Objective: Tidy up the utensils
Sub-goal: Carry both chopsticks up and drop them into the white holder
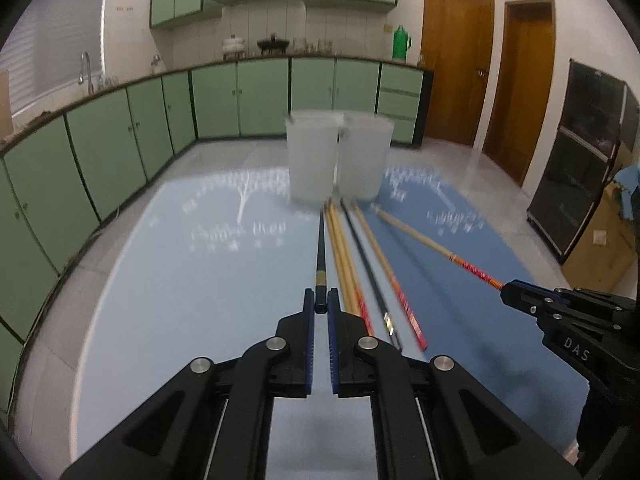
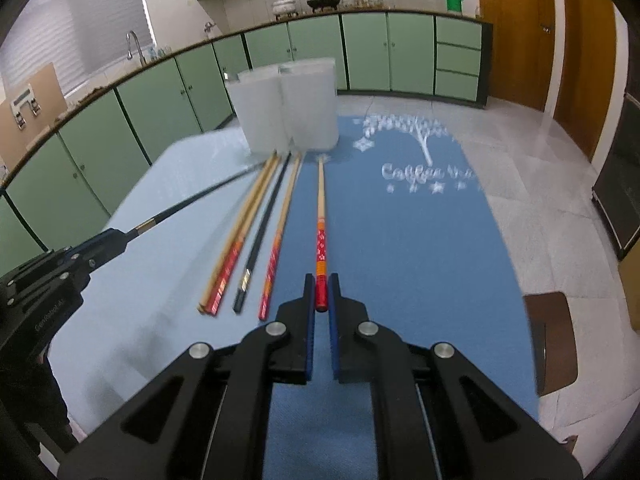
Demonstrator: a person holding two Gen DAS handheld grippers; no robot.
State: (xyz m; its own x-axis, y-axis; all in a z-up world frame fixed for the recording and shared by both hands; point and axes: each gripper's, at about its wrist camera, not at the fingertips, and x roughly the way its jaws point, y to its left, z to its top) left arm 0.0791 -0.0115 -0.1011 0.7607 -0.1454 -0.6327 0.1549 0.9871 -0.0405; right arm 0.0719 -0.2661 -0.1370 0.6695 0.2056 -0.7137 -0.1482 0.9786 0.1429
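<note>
Left tool (image 1: 321, 304): clenched on the butt end of a black lacquered chopstick with a gold band (image 1: 320, 256). The stick runs straight out from the pads toward the far edge of the worktop (image 1: 168, 280), its tip near the foot of the two frosted translucent plastic cups (image 1: 312, 156). In the right wrist view the same stick slants out of the left tool (image 2: 124, 236), and its shaft appears clear of the cloth.

Right tool (image 2: 321, 292): clenched on the red patterned end of a pale wooden chopstick with orange bands (image 2: 320, 216). Its tip points at the cups, which stand side by side, touching, at the far edge.

Between the two held sticks, loose chopsticks (image 2: 248, 240) lie flat on the worktop, roughly parallel: pale wood with red ends, plus one black stick (image 2: 264, 220). Their tips lie near the cups.

The worktop is covered by a pale blue cloth (image 1: 180, 320) on the left half and a darker blue cloth with a white tree print (image 2: 420, 240) on the right.

Both views are blurred.
</note>
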